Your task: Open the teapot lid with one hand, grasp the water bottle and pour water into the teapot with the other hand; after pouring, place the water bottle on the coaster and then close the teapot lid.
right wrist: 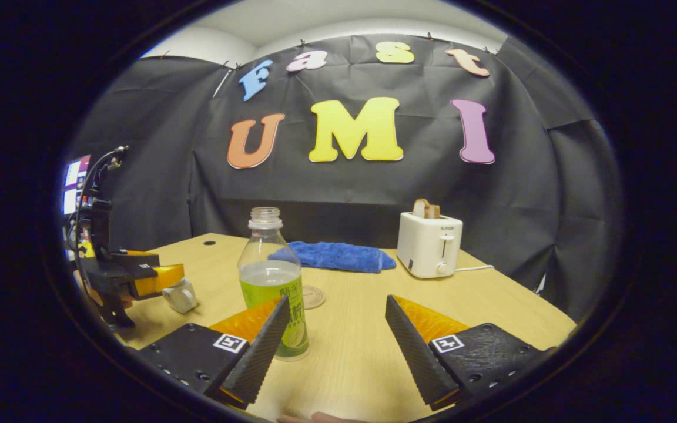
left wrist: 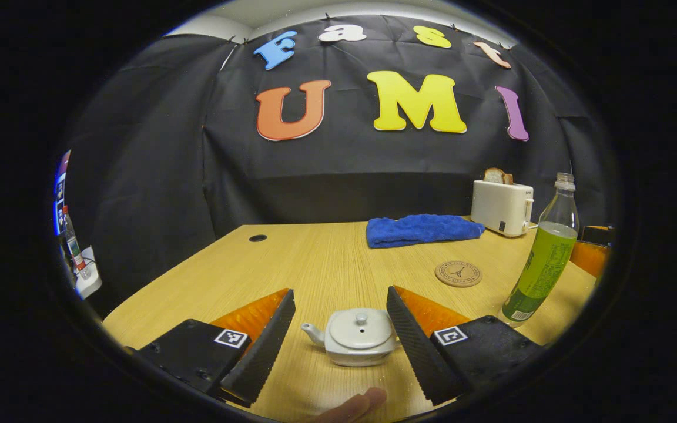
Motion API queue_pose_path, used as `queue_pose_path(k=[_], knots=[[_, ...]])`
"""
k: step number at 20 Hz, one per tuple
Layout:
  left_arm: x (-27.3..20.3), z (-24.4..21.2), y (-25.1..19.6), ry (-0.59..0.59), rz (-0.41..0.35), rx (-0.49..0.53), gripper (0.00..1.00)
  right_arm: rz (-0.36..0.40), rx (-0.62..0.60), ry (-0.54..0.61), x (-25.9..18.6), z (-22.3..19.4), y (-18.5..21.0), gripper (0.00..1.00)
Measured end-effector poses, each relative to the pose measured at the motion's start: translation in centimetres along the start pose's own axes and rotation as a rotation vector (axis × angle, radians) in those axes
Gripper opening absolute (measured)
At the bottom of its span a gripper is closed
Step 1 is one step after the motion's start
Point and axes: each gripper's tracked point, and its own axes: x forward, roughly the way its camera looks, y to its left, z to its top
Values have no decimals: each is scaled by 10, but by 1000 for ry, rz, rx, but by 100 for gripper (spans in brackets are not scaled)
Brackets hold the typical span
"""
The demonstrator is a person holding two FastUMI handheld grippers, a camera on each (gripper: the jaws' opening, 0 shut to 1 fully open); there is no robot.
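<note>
each hand-held gripper (left wrist: 341, 338) has serrated wedge fingers, square tag markers, screws.

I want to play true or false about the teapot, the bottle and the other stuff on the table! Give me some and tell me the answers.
1. The teapot has its lid on. True.
2. The bottle has a cap on. False: its neck is open.
3. The bottle stands on the coaster. False: it stands on the table, beside the coaster.
4. Bread sticks out of the toaster. True.
5. The left tool grips the teapot. False: its fingers are spread, either side of it.
6. A blue towel lies on the table. True.
</note>
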Motion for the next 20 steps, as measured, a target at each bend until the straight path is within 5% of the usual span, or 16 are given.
queue_pose_path(k=[9, 16, 20], knots=[[8, 1, 0, -14, 27, 43, 71, 80, 36, -68, -6, 9, 5, 97], [13, 3, -5, -23, 55, 7, 25, 108, 5, -82, -12, 6, 9, 97], [12, 5, -5, -22, 65, -19, 7, 103, 24, -56, -18, -8, 7, 97]])
